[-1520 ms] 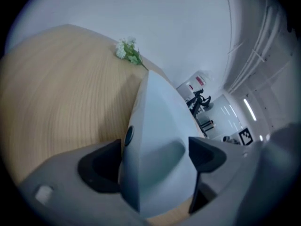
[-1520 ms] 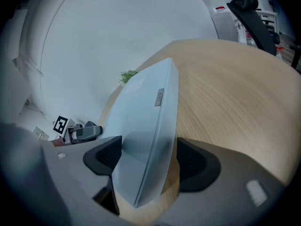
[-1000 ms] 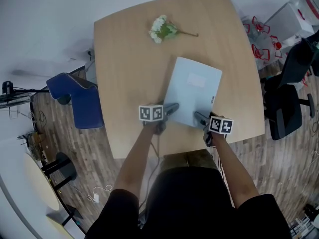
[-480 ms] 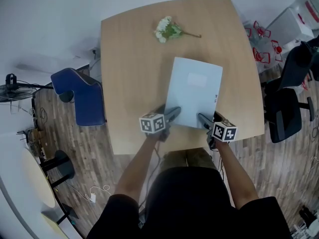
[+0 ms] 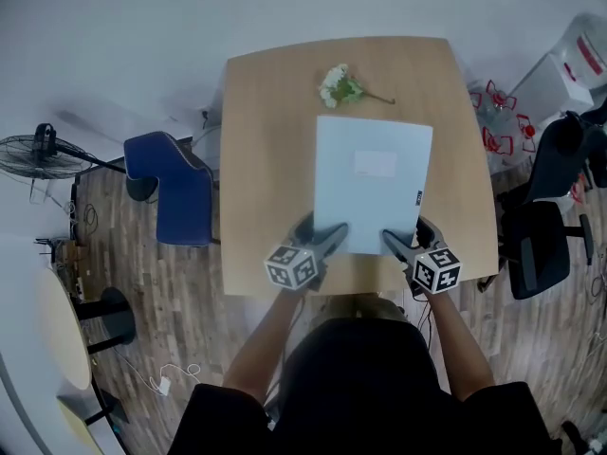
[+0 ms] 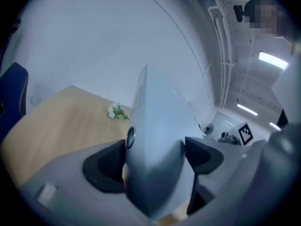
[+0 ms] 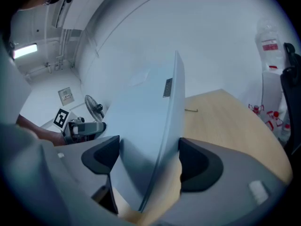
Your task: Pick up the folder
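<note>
Pale blue folder (image 5: 372, 183) held up off wooden surface (image 5: 261, 159), over its middle and near edge. Left gripper (image 5: 325, 238): jaws spread wide, clamped on folder's near left corner. Right gripper (image 5: 396, 243): jaws likewise wide, clamped on near right corner. Sprig of white flowers (image 5: 340, 85) lies by far edge, just beyond folder. Blue chair (image 5: 175, 192) off left edge.
</note>
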The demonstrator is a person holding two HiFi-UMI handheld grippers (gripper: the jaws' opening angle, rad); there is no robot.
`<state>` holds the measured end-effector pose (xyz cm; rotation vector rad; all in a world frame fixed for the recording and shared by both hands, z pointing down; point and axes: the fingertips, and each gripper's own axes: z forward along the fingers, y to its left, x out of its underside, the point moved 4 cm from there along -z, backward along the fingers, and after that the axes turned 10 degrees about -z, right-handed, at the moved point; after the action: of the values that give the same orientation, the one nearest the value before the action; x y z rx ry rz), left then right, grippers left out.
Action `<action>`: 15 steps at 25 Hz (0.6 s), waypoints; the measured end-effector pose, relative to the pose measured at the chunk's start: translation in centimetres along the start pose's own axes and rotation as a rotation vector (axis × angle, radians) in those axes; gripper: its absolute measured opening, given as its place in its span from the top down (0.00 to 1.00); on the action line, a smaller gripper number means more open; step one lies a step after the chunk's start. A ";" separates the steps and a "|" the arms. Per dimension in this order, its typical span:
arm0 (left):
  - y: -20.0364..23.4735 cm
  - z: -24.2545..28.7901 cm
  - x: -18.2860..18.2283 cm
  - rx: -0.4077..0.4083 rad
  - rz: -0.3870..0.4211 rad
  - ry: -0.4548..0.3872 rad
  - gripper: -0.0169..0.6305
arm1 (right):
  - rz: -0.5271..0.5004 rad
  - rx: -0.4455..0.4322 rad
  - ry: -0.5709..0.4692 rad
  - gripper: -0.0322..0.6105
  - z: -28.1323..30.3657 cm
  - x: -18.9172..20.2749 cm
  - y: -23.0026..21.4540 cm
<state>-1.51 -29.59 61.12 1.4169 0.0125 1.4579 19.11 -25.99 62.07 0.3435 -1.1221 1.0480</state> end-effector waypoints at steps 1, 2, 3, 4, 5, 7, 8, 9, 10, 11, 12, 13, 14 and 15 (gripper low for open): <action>-0.8 -0.7 -0.7 0.000 0.024 -0.017 0.36 | -0.026 -0.008 -0.009 0.33 -0.4 -1.0 0.4; -1.5 -1.3 -1.4 -0.002 0.047 -0.035 0.36 | -0.051 -0.015 -0.019 0.33 -0.9 -1.9 0.9; -2.2 -2.0 -2.1 -0.004 0.067 -0.055 0.36 | -0.073 -0.021 -0.030 0.33 -1.2 -2.8 1.4; -2.8 -2.8 -2.8 -0.006 0.083 -0.077 0.36 | -0.089 -0.028 -0.044 0.34 -1.5 -3.8 1.9; -3.3 -3.6 -3.6 -0.008 0.094 -0.101 0.36 | -0.101 -0.036 -0.059 0.34 -1.8 -4.7 2.5; -4.1 -5.2 -5.1 -0.011 0.105 -0.148 0.36 | -0.114 -0.056 -0.088 0.34 -2.1 -6.4 3.7; -4.5 -5.9 -5.7 -0.014 0.108 -0.168 0.36 | -0.121 -0.066 -0.102 0.34 -2.3 -7.2 4.3; -4.9 -6.6 -6.2 -0.018 0.112 -0.185 0.36 | -0.131 -0.073 -0.113 0.34 -2.5 -7.9 4.7; -5.3 -7.1 -6.8 -0.023 0.117 -0.198 0.36 | -0.144 -0.078 -0.124 0.34 -2.6 -8.7 5.2; -5.5 -7.6 -7.3 -0.027 0.122 -0.208 0.36 | -0.158 -0.084 -0.134 0.34 -2.7 -9.4 5.5; -5.7 -8.0 -7.9 -0.032 0.127 -0.216 0.36 | -0.171 -0.091 -0.143 0.35 -2.6 -10.1 5.8; -5.8 -8.4 -8.5 -0.035 0.132 -0.225 0.36 | -0.180 -0.099 -0.151 0.35 -2.5 -10.8 6.0; -5.9 -8.6 -9.1 -0.038 0.136 -0.235 0.36 | -0.187 -0.109 -0.158 0.35 -2.3 -11.4 6.2; -6.0 -8.9 -9.7 -0.042 0.141 -0.249 0.36 | -0.191 -0.117 -0.165 0.35 -2.1 -12.0 6.3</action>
<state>-6.66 -27.73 47.77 1.5813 -0.2779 1.3764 14.55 -27.46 49.25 0.4405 -1.2661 0.7933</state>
